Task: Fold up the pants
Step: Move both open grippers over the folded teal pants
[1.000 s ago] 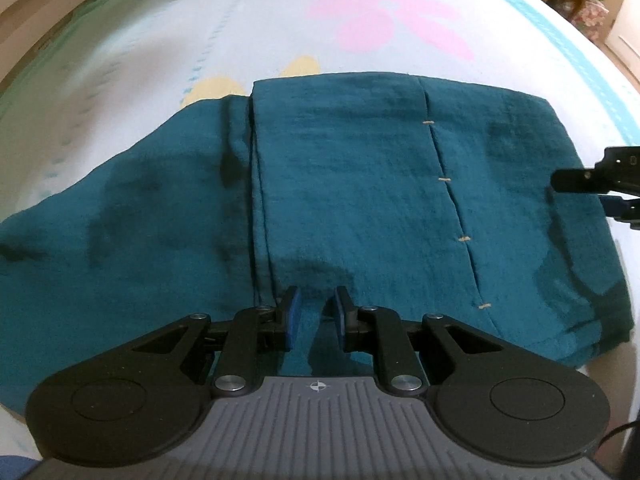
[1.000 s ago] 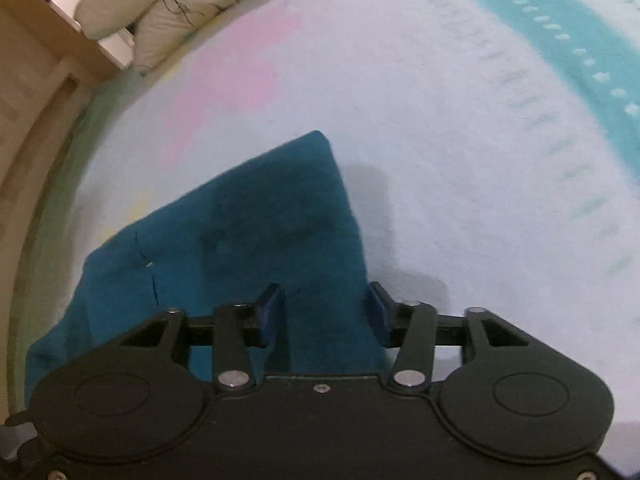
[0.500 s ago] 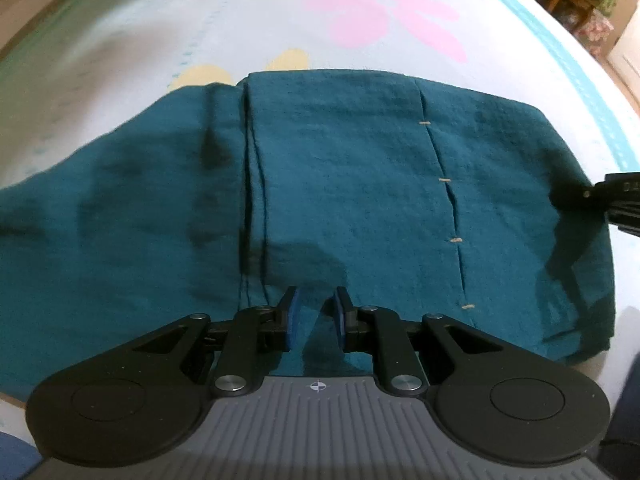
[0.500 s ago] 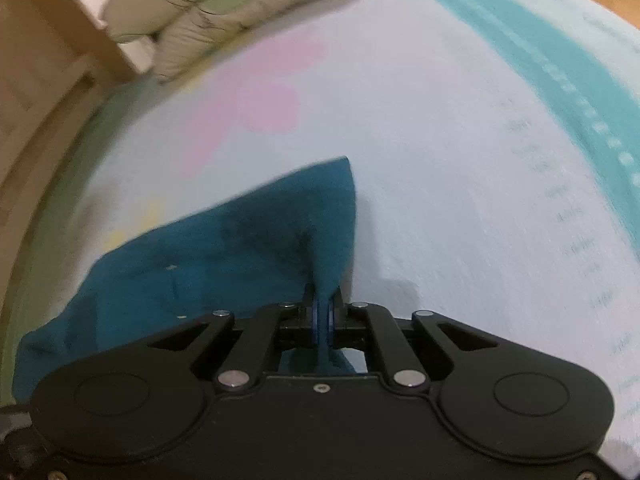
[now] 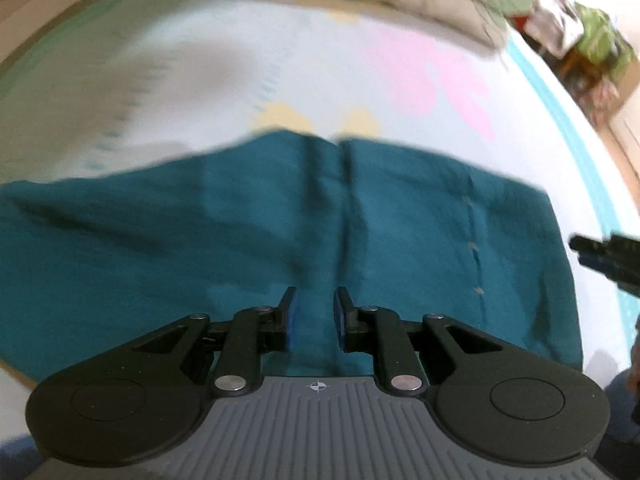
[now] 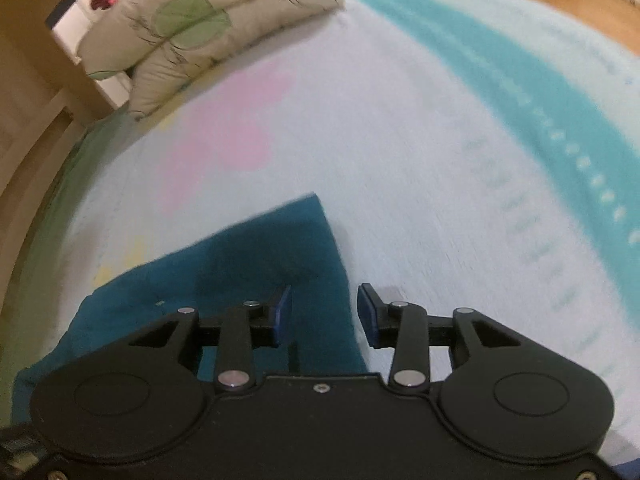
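Teal pants [image 5: 248,240] lie spread and partly folded on the bed, with a vertical fold edge down the middle and a stitched seam at the right. My left gripper [image 5: 316,312] is open over the near edge of the pants, holding nothing. My right gripper [image 6: 324,316] is open over the right edge of the pants [image 6: 260,264], cloth lying beneath its fingers. The right gripper also shows at the right edge of the left wrist view [image 5: 600,256].
The pants lie on a white bedsheet [image 6: 420,168] with pink and yellow flower prints and a teal stripe. A folded quilt [image 6: 200,28] lies at the head of the bed. Furniture and clutter stand beyond the bed's right side [image 5: 592,40].
My right gripper was shut on the pants' edge half a second ago and has opened, letting the cloth go. Both grippers have drawn back from the pants; the left stayed open.
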Demonstrator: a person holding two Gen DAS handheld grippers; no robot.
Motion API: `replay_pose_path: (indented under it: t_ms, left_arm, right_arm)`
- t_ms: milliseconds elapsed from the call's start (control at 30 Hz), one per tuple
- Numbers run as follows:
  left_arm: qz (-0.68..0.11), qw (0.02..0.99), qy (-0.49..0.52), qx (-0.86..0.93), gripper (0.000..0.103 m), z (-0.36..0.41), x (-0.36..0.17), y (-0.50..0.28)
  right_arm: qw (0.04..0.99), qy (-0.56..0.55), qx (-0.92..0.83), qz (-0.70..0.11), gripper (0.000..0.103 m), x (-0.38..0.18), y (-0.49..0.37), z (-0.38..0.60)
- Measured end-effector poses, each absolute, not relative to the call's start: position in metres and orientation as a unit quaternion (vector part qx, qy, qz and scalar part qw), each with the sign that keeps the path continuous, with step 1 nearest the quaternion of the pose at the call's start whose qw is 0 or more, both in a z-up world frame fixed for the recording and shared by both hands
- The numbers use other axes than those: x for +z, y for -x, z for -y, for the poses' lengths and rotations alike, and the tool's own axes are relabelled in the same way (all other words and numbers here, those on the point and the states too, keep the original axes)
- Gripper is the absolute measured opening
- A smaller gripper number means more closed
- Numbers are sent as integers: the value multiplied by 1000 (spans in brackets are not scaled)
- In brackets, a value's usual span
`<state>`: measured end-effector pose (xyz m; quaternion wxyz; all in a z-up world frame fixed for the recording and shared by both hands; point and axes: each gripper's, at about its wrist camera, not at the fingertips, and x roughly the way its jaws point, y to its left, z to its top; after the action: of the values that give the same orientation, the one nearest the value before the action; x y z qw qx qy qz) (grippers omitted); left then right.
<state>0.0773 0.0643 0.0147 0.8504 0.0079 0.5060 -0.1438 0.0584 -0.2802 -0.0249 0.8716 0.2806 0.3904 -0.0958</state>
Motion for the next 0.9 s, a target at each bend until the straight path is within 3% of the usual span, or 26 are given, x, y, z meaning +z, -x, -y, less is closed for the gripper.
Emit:
replay_pose_path:
  t_ms: [300,400,667,733,900]
  left_arm:
    - [-469,882,-2,-51,20,-178,59,-85]
    - [-470,882,20,-25,39,-213,62,-87]
    - [-484,872,69,16,43,-270,41,-80]
    - [-492,866,81,23,49,-280,35,-77]
    - [-510,855,87,33,49,-291,23,-74]
  right_arm:
    - [891,-226,12,-393,49,10,-74,202]
    - [888,-214,57,-404,49,12,-81,174]
    - [864,-168,144,-451,49,-1,-94,98]
    - [859,-157,158,-462,49,-6,-93,83]
    - [844,-130,181,-488,49,-22,-98,50]
